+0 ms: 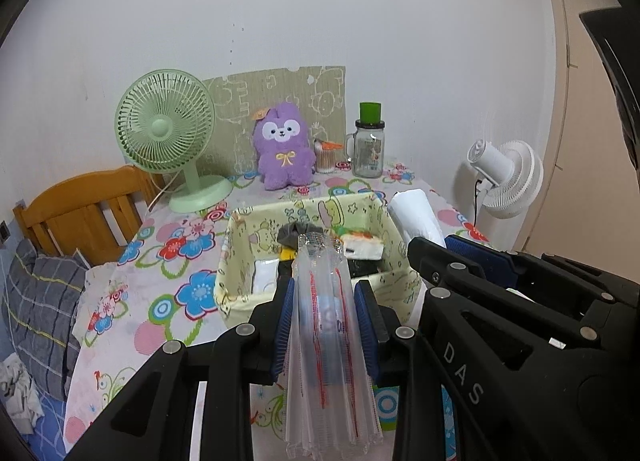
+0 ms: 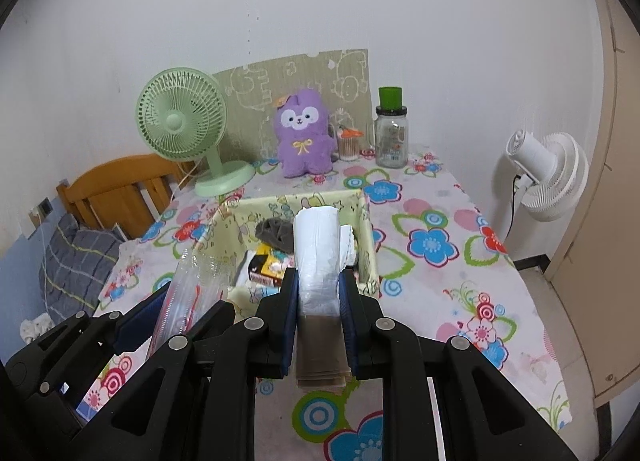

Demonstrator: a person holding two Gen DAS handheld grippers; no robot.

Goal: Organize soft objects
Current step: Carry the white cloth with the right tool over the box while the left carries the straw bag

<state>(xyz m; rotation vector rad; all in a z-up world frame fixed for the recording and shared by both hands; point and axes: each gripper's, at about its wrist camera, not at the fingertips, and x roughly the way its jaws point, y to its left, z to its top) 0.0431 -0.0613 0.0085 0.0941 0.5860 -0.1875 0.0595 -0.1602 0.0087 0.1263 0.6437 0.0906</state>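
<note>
My left gripper point(image 1: 324, 303) is shut on a clear plastic pack with red seams point(image 1: 326, 325), held upright above the near side of the pale yellow fabric basket point(image 1: 236, 245). Beside it, my right gripper point(image 2: 318, 293) is shut on a white roll of plastic bags point(image 2: 318, 245) with a brown end, over the same basket point(image 2: 224, 229). Each gripper shows in the other's view: the right gripper point(image 1: 440, 249) with its white roll point(image 1: 416, 217), and the left gripper point(image 2: 176, 301) with the clear pack point(image 2: 186, 293). A purple plush toy point(image 1: 282, 147) sits at the back of the table.
The basket holds a grey cloth point(image 2: 276, 233), a yellow box point(image 2: 266, 265) and white packs. At the back stand a green desk fan point(image 1: 168, 133), a glass jar with a green lid point(image 1: 370, 145) and a cotton-swab tub point(image 1: 326, 157). A white fan point(image 2: 548, 177) stands off the right edge, a wooden headboard point(image 1: 84, 209) on the left.
</note>
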